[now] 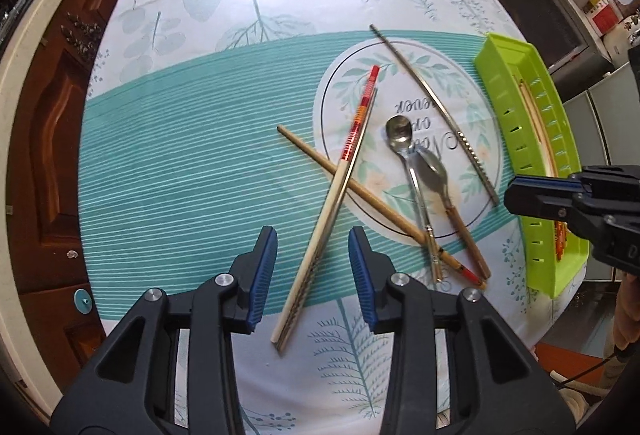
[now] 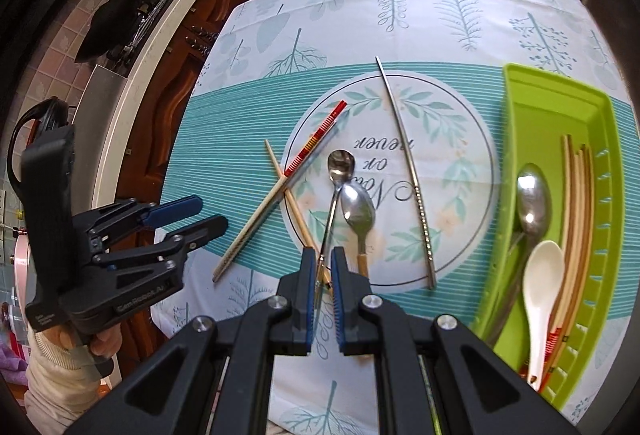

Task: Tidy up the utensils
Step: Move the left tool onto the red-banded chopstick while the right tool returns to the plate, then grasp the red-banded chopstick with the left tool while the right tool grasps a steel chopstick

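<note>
On the leaf-printed tablecloth (image 1: pixel 200 163) we find the loose utensils heaped near the printed circle: a red-banded chopstick (image 1: pixel 352 147) lying along a steel one and crossing a wooden chopstick (image 1: pixel 320 163), a small steel spoon (image 2: pixel 340 165) over a wooden-handled spoon (image 2: pixel 358 213), and a lone ridged steel chopstick (image 2: pixel 404 155) apart to the side. Beside them the green tray (image 2: pixel 532 107) already carries a large steel spoon (image 2: pixel 532 199), a white spoon (image 2: pixel 542 275) and several wooden chopsticks (image 2: pixel 576 203); their lower ends blur together, so we cannot count them. From the left wrist camera the tray's inside is mostly hidden by its wall. Our left gripper (image 1: pixel 313 267) points steeply down, jaws spread on either side of the red-banded pair without touching. Our right gripper (image 2: pixel 322 299) tilts down with jaws nearly together around the small spoon's thin handle; whether the pads press it we cannot tell. A sleeve shows behind the left tool.
</note>
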Demonstrator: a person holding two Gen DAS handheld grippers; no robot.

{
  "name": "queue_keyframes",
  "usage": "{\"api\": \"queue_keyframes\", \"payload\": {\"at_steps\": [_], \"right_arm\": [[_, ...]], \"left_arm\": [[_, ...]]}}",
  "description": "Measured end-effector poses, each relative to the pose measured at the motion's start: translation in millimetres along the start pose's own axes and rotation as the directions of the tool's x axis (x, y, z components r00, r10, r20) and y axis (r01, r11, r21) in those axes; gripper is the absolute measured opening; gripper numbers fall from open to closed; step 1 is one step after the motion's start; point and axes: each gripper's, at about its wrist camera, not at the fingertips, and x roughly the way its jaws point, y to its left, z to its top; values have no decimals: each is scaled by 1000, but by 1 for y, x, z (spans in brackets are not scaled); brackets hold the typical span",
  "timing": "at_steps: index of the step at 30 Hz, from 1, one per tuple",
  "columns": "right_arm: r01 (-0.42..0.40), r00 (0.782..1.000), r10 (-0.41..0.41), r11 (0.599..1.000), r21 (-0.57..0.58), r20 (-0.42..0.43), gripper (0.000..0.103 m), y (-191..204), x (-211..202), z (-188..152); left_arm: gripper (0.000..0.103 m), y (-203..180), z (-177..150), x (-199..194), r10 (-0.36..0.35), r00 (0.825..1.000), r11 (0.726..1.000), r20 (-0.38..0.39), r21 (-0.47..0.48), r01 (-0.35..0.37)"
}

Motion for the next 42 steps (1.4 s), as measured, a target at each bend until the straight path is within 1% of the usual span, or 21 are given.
{"api": "queue_keyframes", "payload": {"at_steps": [1, 3, 9, 14, 19, 27, 31, 32, 33, 36, 37, 42], "right_arm": [[-2, 1000, 2, 1000, 1, -5, 8, 1, 3, 1], [-2, 1000, 2, 1000, 3, -12, 8, 2, 7, 4], [-10, 999, 10, 1000, 6, -34, 8, 4, 19, 7], [-10, 998, 11, 1000, 6, -54, 8, 6, 29, 8], [-8, 998, 9, 1000, 1, -68, 8, 9, 35, 9], [-14, 997, 14, 1000, 1, -76, 8, 13, 40, 10], [-18, 997, 19, 1000, 6, -81, 8, 15, 43, 10], [-18, 996, 19, 1000, 10, -82, 8, 15, 44, 10], [-21, 996, 22, 1000, 15, -84, 8, 15, 45, 10], [-36, 995, 39, 999, 37, -92, 8, 15, 49, 11], [-42, 995, 46, 998, 45, -94, 8, 15, 50, 11], [-90, 989, 100, 991, 101, -106, 8, 20, 60, 12]], "left_arm": [[33, 1, 1, 5, -2, 1000, 1000, -9, 1, 2], [27, 3, 4, 14, -3, 1000, 1000, -20, 2, 3], [22, 7, 12, 34, -32, 998, 999, -56, 2, 32], [21, 7, 14, 42, -40, 997, 999, -69, 19, 41], [18, 9, 16, 48, -38, 996, 999, -78, 29, 40], [18, 6, 23, 60, -25, 995, 999, -96, 43, 29], [17, 2, 25, 62, -28, 996, 998, -89, 48, 33], [11, 1, 25, 63, -23, 996, 998, -86, 48, 27], [5, 1, 24, 63, -19, 996, 999, -89, 44, 23], [4, 3, 24, 65, -45, 994, 999, -95, -11, 45], [4, 6, 23, 65, -44, 995, 999, -93, -30, 42], [3, 20, 13, 60, -62, 996, 993, -68, -109, 55]]}}
